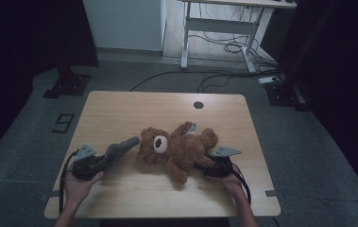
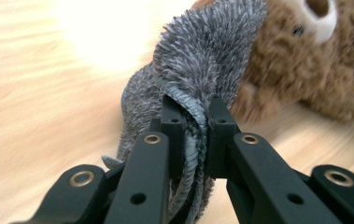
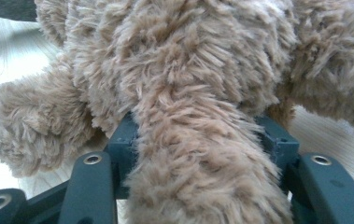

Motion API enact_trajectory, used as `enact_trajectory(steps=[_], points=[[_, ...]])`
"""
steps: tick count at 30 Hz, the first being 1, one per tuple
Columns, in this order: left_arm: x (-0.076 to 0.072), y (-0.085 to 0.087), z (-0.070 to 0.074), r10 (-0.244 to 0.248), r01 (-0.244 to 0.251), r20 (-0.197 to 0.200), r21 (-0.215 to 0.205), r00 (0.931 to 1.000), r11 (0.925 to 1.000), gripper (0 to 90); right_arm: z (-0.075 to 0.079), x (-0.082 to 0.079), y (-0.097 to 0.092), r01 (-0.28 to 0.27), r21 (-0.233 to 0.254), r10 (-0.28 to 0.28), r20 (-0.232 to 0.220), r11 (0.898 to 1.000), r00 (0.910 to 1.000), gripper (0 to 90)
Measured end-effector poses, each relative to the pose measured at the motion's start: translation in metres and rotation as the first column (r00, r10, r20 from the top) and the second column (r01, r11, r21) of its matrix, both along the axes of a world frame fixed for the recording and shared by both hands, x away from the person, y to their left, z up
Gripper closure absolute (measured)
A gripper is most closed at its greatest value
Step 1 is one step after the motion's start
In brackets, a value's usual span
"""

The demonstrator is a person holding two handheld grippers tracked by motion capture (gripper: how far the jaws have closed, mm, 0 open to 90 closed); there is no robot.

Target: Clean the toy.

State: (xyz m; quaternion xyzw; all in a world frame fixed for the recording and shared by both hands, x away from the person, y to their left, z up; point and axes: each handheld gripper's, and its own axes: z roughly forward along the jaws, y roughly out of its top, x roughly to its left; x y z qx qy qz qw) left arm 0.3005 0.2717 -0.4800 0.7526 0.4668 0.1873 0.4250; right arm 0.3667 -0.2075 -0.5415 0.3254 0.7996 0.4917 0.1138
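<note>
Pinching a grey fuzzy cloth (image 2: 198, 60) by its ribbed edge, the left tongs (image 2: 194, 109) sat at the counter's (image 1: 120, 109) left front, jaws pressed together on the fabric; the cloth's far end lay just beside the teddy bear's (image 1: 179, 146) head. The bear lay on its back mid-counter, touching nothing else. The right tongs (image 3: 202, 130) gripped one furry limb of the bear at the right front. A round cable hole (image 1: 198, 105) sat at the counter's far edge. Beyond, a white desk frame (image 1: 219, 28) and floor cables (image 1: 224, 47) stood well apart.
</note>
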Motion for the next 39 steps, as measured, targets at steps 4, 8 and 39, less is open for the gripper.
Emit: enact_trajectory(steps=[4,8,39], points=[[-0.02,0.024,-0.013,0.035,-0.034,-0.029,0.034,0.999,0.9989,79.8,0.0,0.0,0.0,-0.003,0.003,0.003,-0.004,1.0,1.0,44.2],[-0.032,0.035,-0.026,0.042,-0.038,-0.068,0.059,0.9968,0.9976,79.1,0.0,0.001,0.0,-0.005,0.005,0.005,-0.007,1.0,1.0,43.7],[-0.028,-0.025,0.008,-0.095,0.091,0.056,0.079,0.9939,0.9927,16.4,0.021,-0.02,-0.024,0.058,0.12,-0.065,0.05,0.991,0.9966,27.5]])
